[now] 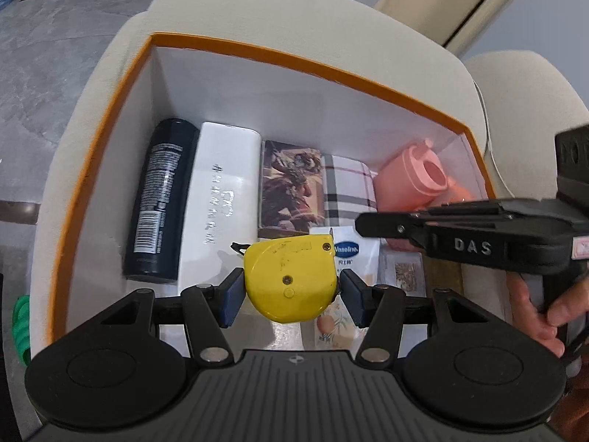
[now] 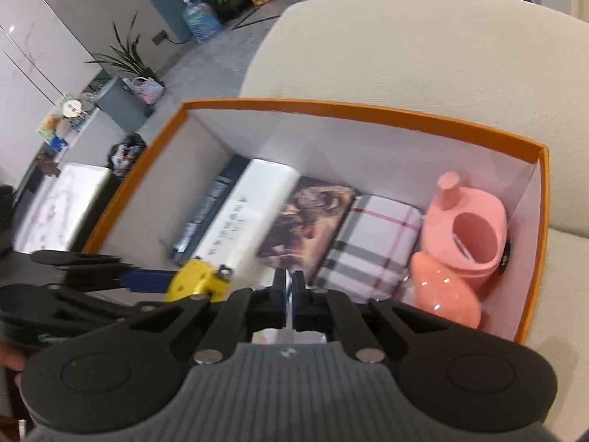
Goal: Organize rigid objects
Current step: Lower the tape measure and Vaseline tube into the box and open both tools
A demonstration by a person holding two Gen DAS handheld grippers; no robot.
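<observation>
The left gripper [image 1: 291, 291] clamps a rounded, glossy yellow plastic tape measure [image 1: 291, 280] at lower centre; the right gripper [image 2: 291, 287] is closed on a thin flat packet [image 2: 291, 309] over the orange-rimmed cardboard box [image 2: 368, 108].

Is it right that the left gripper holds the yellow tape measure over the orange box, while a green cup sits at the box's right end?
Not quite: the cup is pink, not green, as the right wrist view shows. The rest stands: the left gripper holds the yellow tape measure over the orange box.
</observation>
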